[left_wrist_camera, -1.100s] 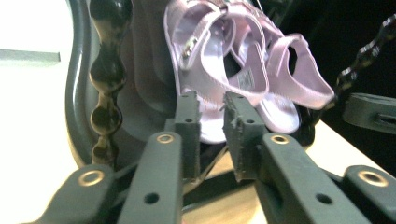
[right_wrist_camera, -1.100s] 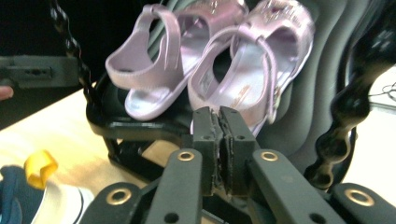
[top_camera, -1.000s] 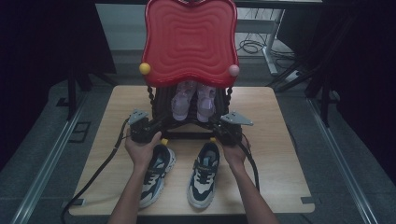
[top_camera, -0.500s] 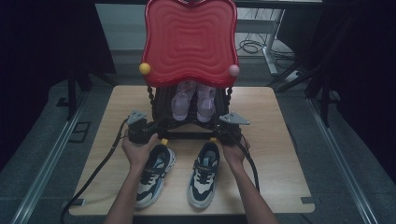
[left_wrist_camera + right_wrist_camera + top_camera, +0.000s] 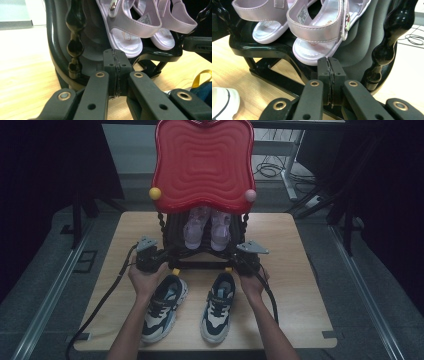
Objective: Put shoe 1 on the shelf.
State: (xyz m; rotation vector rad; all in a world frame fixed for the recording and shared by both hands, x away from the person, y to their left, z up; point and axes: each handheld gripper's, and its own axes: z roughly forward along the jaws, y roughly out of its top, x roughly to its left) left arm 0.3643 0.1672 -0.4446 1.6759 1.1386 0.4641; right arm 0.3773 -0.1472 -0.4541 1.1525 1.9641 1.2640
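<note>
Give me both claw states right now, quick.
Left claw: closed, pads together, holding nothing.
Right claw: closed, pads together, holding nothing.

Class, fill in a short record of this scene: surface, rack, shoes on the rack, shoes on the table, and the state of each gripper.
surface: wooden table
rack: black shoe rack with red wavy top
on rack: pink sandals
on table: pair of sneakers, in front of rack
left gripper: shut, empty
right gripper: shut, empty

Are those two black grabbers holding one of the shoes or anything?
No. The left gripper and the right gripper are both shut with nothing between their pads, just in front of the purple sandals on the black rack.
</note>
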